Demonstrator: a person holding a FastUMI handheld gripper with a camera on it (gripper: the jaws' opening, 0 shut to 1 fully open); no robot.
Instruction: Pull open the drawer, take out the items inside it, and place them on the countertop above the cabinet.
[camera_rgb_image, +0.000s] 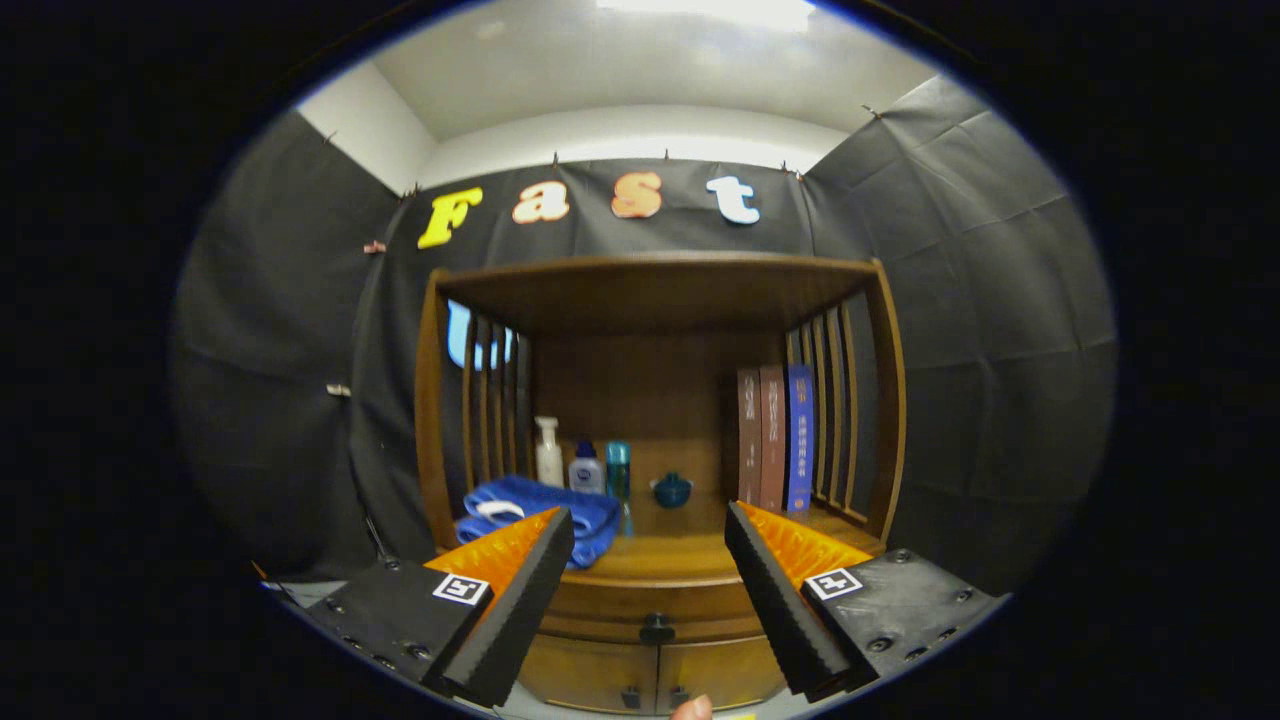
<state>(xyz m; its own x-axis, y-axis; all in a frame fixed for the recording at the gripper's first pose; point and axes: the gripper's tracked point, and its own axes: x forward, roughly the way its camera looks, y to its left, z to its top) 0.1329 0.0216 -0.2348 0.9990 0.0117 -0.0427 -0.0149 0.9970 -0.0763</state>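
Saw the gripper (650, 540) with its fingers (520, 600) wide apart, holding nothing, aimed at a wooden cabinet (655, 290) just ahead. Saw the drawer (650, 600) shut, low between the two fingers, under the countertop (660, 560), with a small dark knob (657, 628) in the middle of its front. Could not see inside the drawer, so could not tell what lay in it. Found two small doors (650, 675) below the drawer, each with a tiny dark knob near the gap between them. Found a folded blue towel (535, 505) on the countertop, just past the left finger. Spotted a white pump bottle (548, 452), a small white bottle with a blue cap (586, 468) and a tall teal bottle (618, 470) standing in a row behind the towel, close together. Spotted a little teal pot (672, 490) near the back wall, between the bottles and the books. Saw three books (775, 440) standing upright by the slats on the right, two brown and one blue. Noticed a fingertip (692, 708) poking in below the doors.
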